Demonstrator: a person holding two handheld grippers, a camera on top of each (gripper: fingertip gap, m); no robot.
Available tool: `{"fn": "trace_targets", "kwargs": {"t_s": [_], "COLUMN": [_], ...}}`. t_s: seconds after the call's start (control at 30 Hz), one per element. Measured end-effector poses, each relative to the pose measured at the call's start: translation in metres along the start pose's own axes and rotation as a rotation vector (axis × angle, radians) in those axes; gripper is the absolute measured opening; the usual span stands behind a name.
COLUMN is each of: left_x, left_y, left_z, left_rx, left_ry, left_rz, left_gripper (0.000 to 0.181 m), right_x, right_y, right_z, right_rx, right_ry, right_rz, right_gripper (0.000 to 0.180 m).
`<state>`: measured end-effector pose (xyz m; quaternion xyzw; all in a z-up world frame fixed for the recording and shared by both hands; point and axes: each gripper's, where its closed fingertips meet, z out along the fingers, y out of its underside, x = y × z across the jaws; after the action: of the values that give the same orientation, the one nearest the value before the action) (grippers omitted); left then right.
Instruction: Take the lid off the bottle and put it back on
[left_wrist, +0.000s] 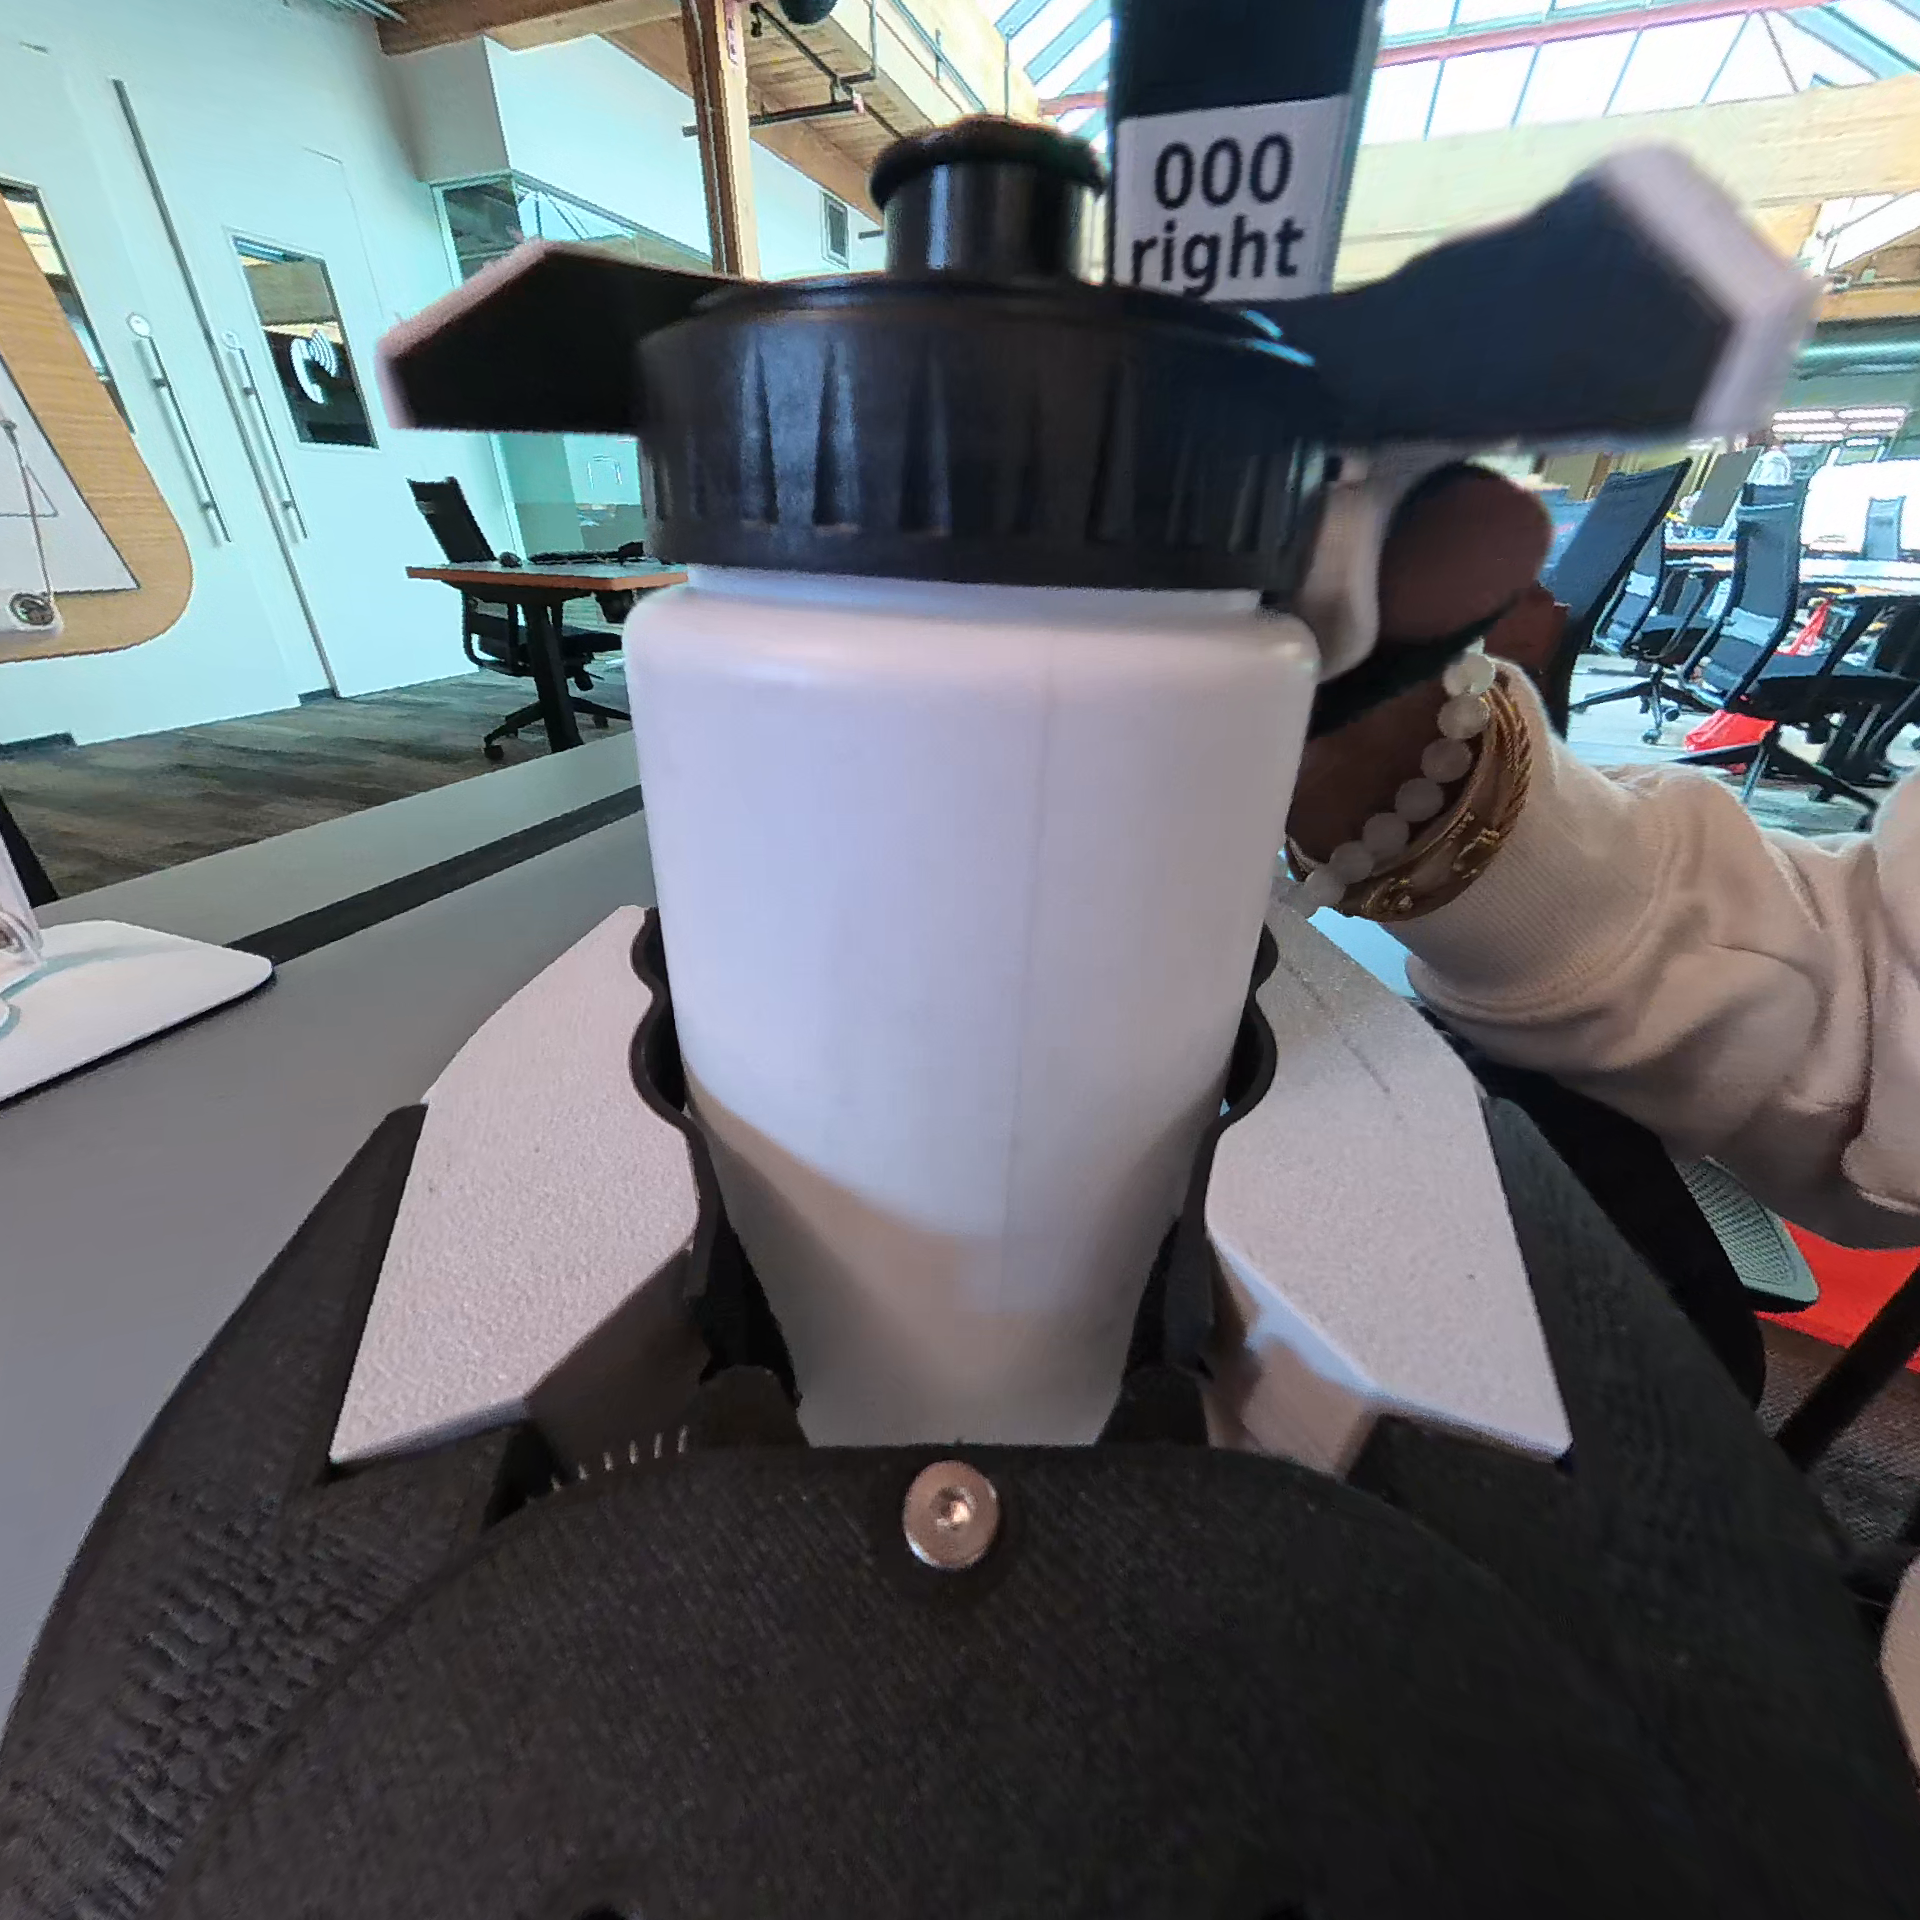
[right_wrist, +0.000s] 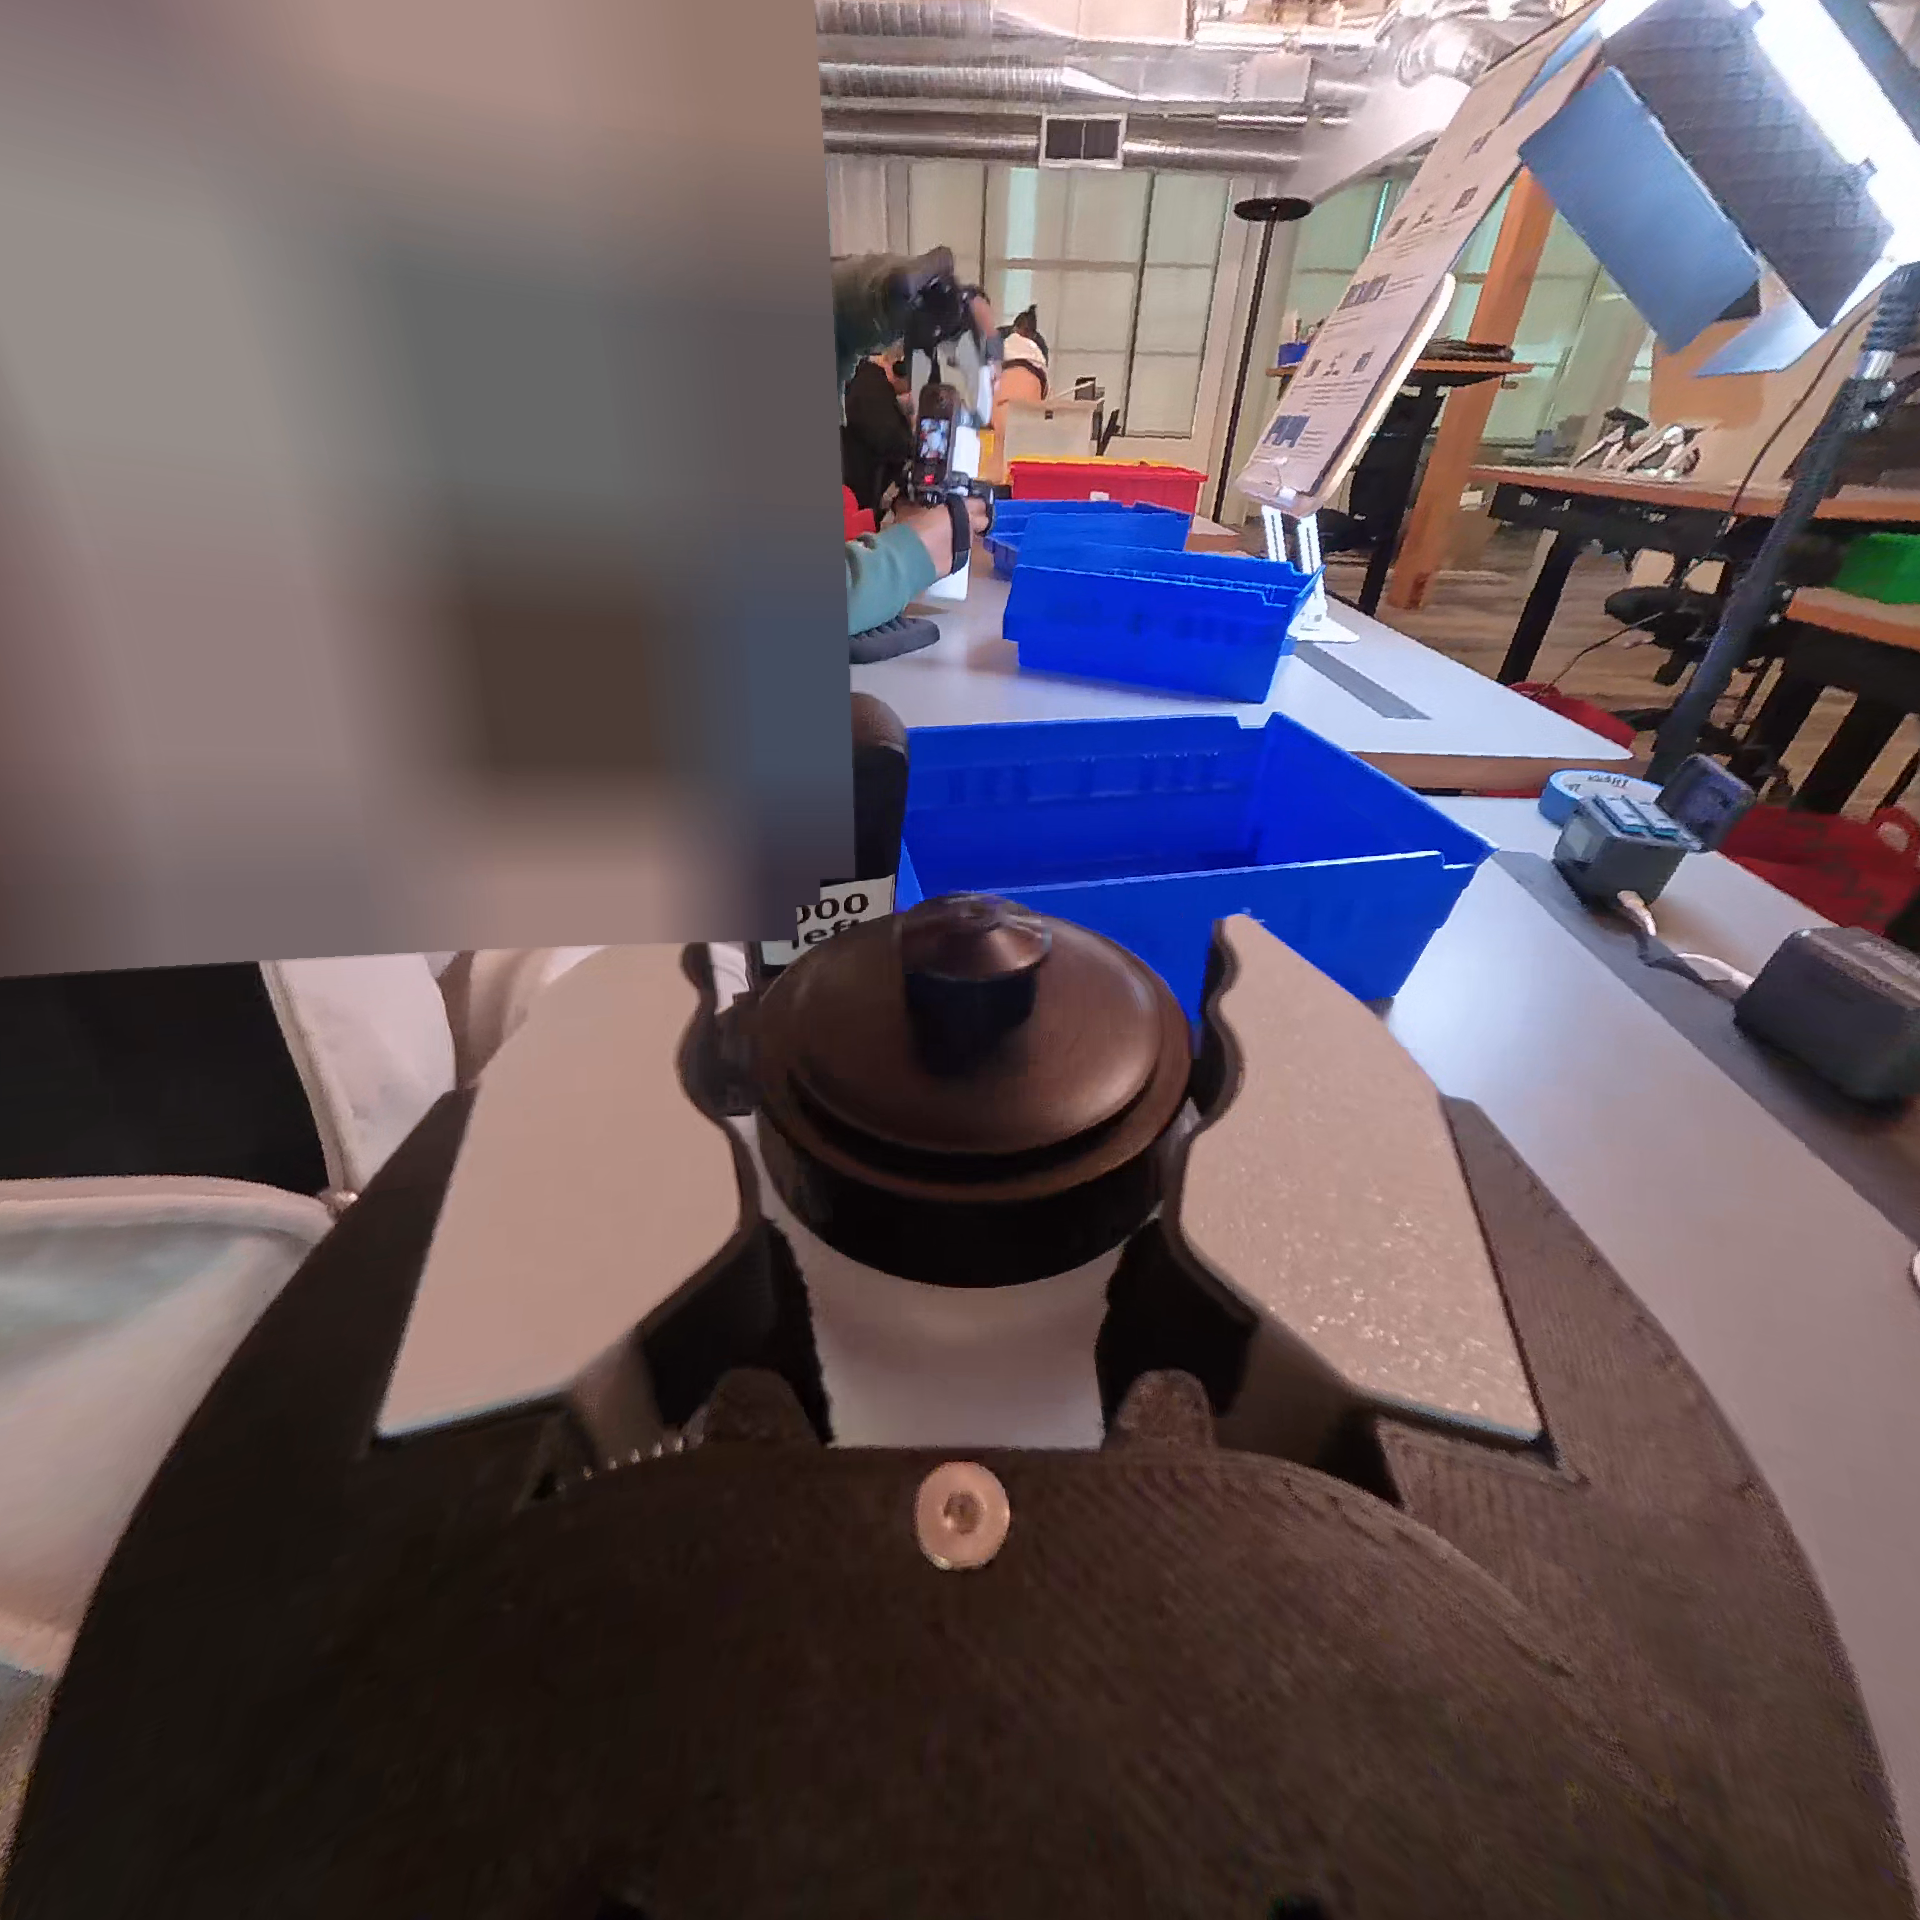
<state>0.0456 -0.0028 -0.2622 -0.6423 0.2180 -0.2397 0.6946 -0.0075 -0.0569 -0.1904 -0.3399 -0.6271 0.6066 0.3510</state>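
Note:
A white bottle (left_wrist: 956, 831) with a black ribbed lid (left_wrist: 977, 457) and a pull spout stands upright between my left gripper's fingers. My left gripper (left_wrist: 956, 935) is shut on the bottle's body, low down. My right gripper (right_wrist: 966, 956) reaches in from the far side, and its fingers (left_wrist: 1558, 332) sit on either side of the lid. In the right wrist view the lid (right_wrist: 966, 1122) sits between the two pads, which press its sides, above the bottle's white neck (right_wrist: 956, 1351). The lid sits on the bottle.
A grey table (left_wrist: 260, 1143) lies below. A blue bin (right_wrist: 1174, 831) stands just beyond the bottle, with more bins (right_wrist: 1143, 623) behind. A small charger case (right_wrist: 1621, 842) and a black box (right_wrist: 1839, 1018) lie at the right. A person's braceleted wrist (left_wrist: 1455, 790) holds the right gripper.

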Motion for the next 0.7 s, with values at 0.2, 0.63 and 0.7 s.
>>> {"fn": "trace_targets", "kwargs": {"t_s": [0.2, 0.63, 0.7], "left_x": [-0.002, -0.005, -0.005], "left_y": [0.0, 0.0, 0.0], "left_z": [-0.001, 0.0, 0.0], "left_rx": [0.002, 0.002, 0.004], "left_ry": [-0.002, -0.022, -0.021], "left_rz": [-0.015, -0.015, -0.016], "left_gripper": [0.103, 0.103, 0.102], "right_x": [0.006, 0.018, 0.015], "right_y": [0.005, 0.012, 0.017], "right_z": [0.002, 0.002, 0.004], "right_rx": [-0.066, -0.192, -0.206], "right_ry": [0.04, 0.235, 0.123], "right_rz": [-0.025, -0.059, -0.053], "right_gripper": [0.085, 0.099, 0.103]}}
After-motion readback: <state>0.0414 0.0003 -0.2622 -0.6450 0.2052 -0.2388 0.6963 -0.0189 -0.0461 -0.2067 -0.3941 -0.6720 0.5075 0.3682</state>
